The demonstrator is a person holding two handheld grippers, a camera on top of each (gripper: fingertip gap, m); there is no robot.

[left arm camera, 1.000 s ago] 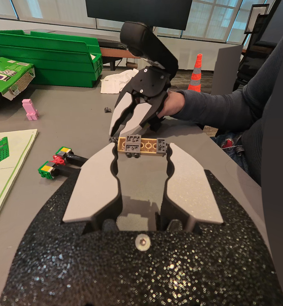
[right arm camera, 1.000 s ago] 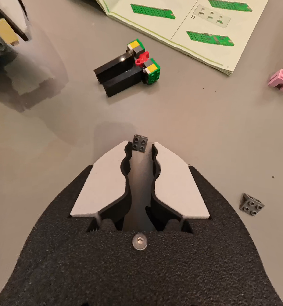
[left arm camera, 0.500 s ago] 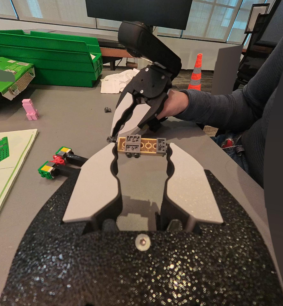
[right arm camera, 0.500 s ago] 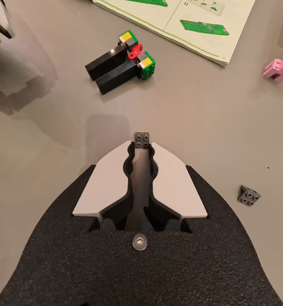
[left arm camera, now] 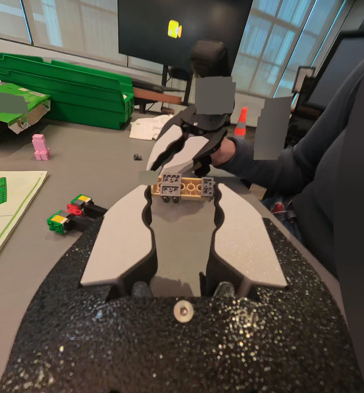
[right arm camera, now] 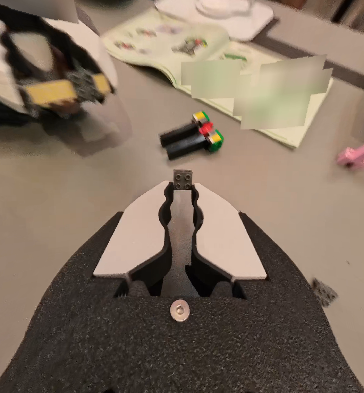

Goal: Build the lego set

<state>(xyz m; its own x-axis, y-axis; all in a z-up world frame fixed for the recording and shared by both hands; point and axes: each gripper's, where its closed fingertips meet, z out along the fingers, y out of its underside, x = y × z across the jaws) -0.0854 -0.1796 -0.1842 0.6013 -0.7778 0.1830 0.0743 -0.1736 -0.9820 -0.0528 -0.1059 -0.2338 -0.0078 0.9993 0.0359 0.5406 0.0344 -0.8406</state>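
Observation:
My left gripper (left arm camera: pixel 182 189) is shut on a tan brick (left arm camera: pixel 190 188) with several small grey pieces clipped on it, held above the table; it also shows blurred in the right wrist view (right arm camera: pixel 49 93). My right gripper (right arm camera: pixel 182 185) is shut on a small grey 2x2 piece (right arm camera: pixel 183 179) and holds it off the table. In the left wrist view the right gripper (left arm camera: pixel 155 169) hovers just behind the tan brick; its tips are partly under a mosaic patch.
A black, green, yellow and red sub-assembly (left arm camera: pixel 74 212) (right arm camera: pixel 191 136) lies on the grey table (left arm camera: pixel 96 161). An open instruction booklet (left arm camera: pixel 8 204) (right arm camera: pixel 176 53), a pink figure (left arm camera: pixel 41 147) (right arm camera: pixel 355 154), another grey piece (right arm camera: pixel 323 294), green bins (left arm camera: pixel 70 91), a small black piece (left arm camera: pixel 137 157). Left tips to right tips: about 10 cm. From my right tips it is roughly 20 cm to the pink figure (right arm camera: pixel 355 154); from my left, 25 cm. It is also in sight in the left wrist view (left arm camera: pixel 41 150).
My right gripper closed on the grey piece, lifted it and tilted up toward the left gripper. The left gripper and its tan brick stayed nearly still.

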